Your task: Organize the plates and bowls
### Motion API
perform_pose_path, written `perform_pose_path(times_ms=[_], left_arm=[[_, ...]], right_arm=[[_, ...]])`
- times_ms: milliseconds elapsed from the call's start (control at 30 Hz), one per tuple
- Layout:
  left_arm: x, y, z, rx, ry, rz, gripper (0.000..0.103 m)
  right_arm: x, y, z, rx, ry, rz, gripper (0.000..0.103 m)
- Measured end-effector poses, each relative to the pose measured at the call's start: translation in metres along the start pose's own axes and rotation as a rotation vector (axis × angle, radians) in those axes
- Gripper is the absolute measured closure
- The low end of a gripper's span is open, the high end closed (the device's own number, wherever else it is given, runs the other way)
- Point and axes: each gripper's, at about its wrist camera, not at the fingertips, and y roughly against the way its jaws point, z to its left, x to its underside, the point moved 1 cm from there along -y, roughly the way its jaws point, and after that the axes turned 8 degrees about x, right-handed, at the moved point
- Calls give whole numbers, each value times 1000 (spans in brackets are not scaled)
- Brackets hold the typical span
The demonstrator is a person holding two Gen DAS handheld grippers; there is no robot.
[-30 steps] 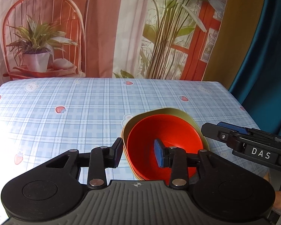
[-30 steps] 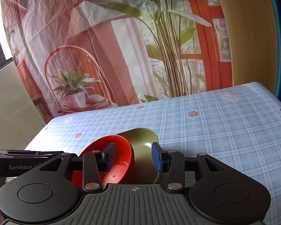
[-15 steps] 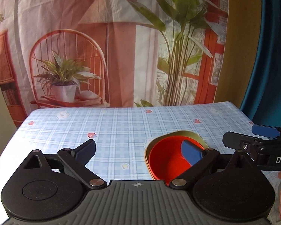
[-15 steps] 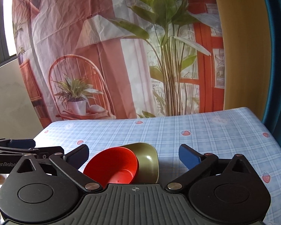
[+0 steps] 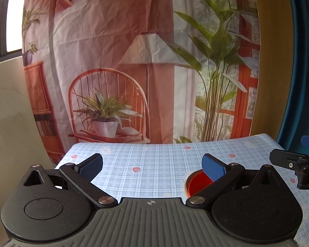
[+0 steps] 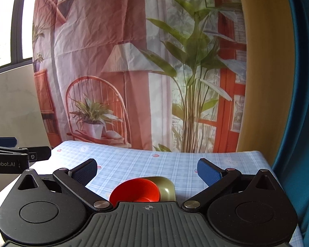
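Both grippers clear, bowls nested on the table

The left gripper and right gripper gape wide, empty; a second ago both pinched near the rims. The red bowl sits inside the green bowl on the tablecloth (near its front edge): a careless sweep could knock them off.

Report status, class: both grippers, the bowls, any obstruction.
Left gripper open, holding nothing. Right gripper open, holding nothing. Red bowl nested in green bowl on the table. Nothing in the way.
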Motion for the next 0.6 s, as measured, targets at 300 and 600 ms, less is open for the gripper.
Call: perform_pose_path(times_ms=[300,600], left_arm=[[-8,43,10,-54,26,-28,0],[-9,56,11,-68,22,-32,0]], right_arm=[[-4,28,6,7,3,7,0],[-6,43,8,28,12,-7,0]])
